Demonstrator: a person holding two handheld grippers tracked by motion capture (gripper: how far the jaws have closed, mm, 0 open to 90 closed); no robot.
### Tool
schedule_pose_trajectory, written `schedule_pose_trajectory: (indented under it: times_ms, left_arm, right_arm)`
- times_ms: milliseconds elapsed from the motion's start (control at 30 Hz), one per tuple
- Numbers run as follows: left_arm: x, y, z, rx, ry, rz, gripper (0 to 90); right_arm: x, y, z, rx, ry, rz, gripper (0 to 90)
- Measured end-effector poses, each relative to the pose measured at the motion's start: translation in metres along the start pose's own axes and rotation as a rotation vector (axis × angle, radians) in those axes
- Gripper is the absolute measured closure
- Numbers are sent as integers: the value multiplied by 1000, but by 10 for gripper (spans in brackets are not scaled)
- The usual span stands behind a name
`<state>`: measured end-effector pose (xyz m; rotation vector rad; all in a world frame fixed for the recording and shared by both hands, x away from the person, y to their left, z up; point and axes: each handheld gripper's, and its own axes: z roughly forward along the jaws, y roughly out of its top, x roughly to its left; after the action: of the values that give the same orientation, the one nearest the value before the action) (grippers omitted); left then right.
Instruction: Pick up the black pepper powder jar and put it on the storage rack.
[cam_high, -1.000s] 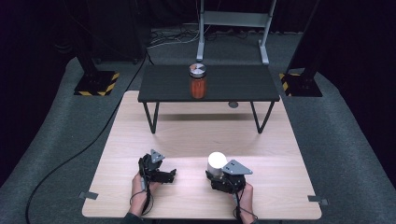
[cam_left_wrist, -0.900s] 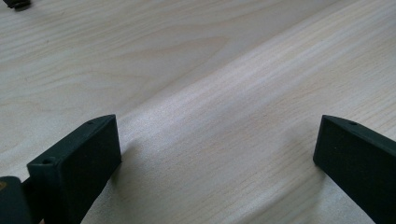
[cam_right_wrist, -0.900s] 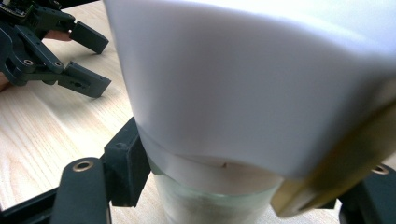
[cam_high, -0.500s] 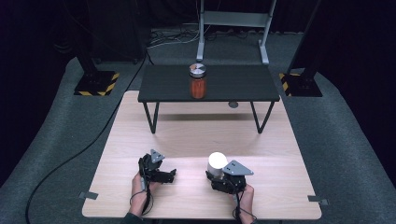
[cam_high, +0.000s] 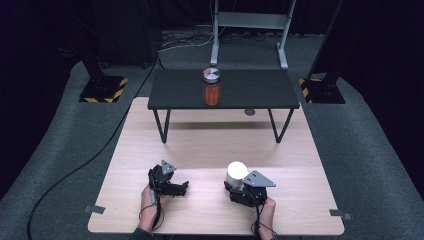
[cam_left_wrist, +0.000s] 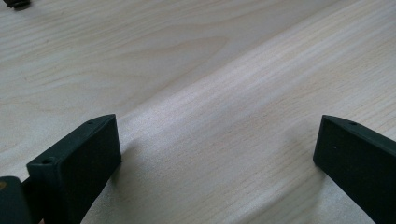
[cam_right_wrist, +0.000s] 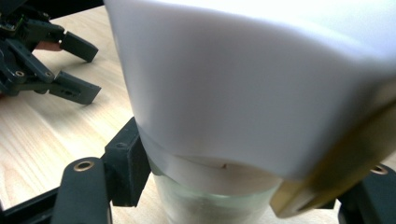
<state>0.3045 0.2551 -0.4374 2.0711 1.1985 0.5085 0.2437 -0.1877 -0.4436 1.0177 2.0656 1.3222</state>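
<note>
While right tongs (cam_right_wrist: 224, 186) pinch the jar (cam_high: 235, 175) below its white lid, glass looks slippery, fragile; left tongs (cam_high: 181, 189) spread, empty.

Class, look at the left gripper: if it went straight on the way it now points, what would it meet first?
Probably the right gripper and its white-lidded jar: the left gripper points across the wooden table towards them, though depth is unclear.

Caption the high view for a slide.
Right gripper shut on a white-capped jar, left gripper open on the wooden table; orange jar on the black bench.
</note>
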Motion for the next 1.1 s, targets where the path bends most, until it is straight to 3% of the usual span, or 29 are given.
schedule_pose_trajectory:
  times_ms: [1100]
  left_arm:
    - [0,0,0,0,0,0,3]
  right_arm:
    - [-25,20,-22,-6,-63,33,296]
